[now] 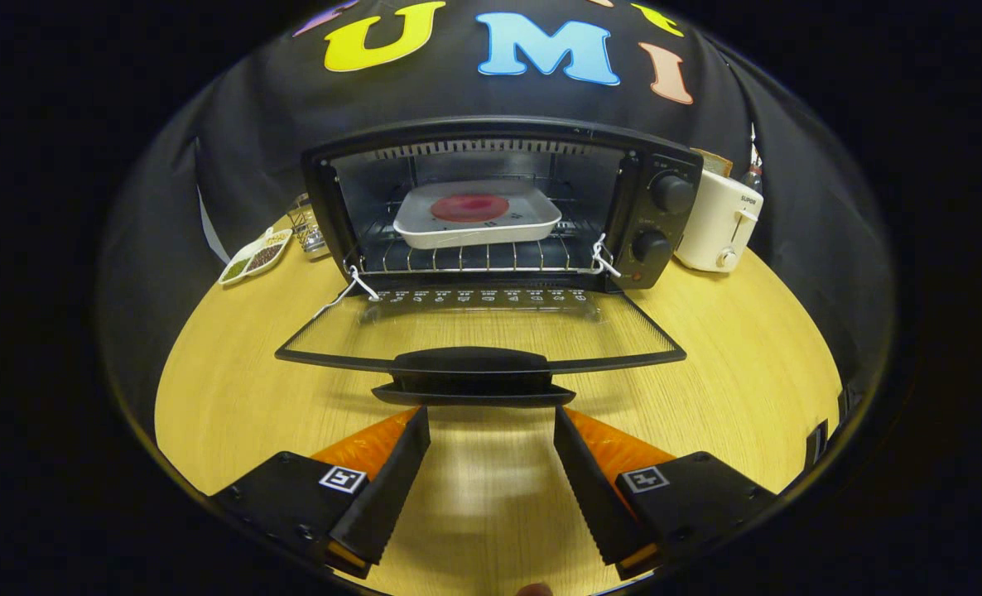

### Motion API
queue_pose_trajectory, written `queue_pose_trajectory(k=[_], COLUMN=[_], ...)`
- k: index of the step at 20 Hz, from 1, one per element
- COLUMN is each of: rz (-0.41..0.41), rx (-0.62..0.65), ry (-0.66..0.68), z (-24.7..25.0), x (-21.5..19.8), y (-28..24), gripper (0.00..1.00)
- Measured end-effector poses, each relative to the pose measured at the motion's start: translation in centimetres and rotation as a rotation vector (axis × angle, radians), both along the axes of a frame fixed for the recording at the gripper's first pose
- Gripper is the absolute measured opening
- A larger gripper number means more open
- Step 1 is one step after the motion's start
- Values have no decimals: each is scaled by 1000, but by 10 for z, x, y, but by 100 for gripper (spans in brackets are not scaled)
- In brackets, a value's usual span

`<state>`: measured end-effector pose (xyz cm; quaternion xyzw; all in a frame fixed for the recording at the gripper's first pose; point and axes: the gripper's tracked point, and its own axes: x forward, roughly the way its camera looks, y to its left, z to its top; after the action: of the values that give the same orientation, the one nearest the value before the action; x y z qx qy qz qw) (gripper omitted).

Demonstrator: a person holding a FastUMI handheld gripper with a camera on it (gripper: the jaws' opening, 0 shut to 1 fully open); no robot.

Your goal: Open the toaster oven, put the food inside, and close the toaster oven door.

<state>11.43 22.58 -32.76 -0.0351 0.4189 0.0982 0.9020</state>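
We saw the oven door down, the tray inside, and the claw apart just before the handle.

The black oven stood open before me, its glass door dropped flat toward me from the oven. Inside the oven, on its rack, sat a white tray holding round red food.

The gripper points level — its fingers spread wide, holding nothing
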Motion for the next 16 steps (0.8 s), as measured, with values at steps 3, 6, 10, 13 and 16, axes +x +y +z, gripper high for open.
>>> queue_pose_trajectory(k=[3, 6, 10, 13, 16], rz=[0, -3, -3, 6, 27], rx=[10, 25, 41, 35, 7], ry=[-53, -119, -190, -245, -312], z=[17, 37, 61, 82, 98], x=[3, 9, 24, 46, 61], y=[0, 2, 4, 10, 11], gripper=[96, 96, 96, 96, 96])
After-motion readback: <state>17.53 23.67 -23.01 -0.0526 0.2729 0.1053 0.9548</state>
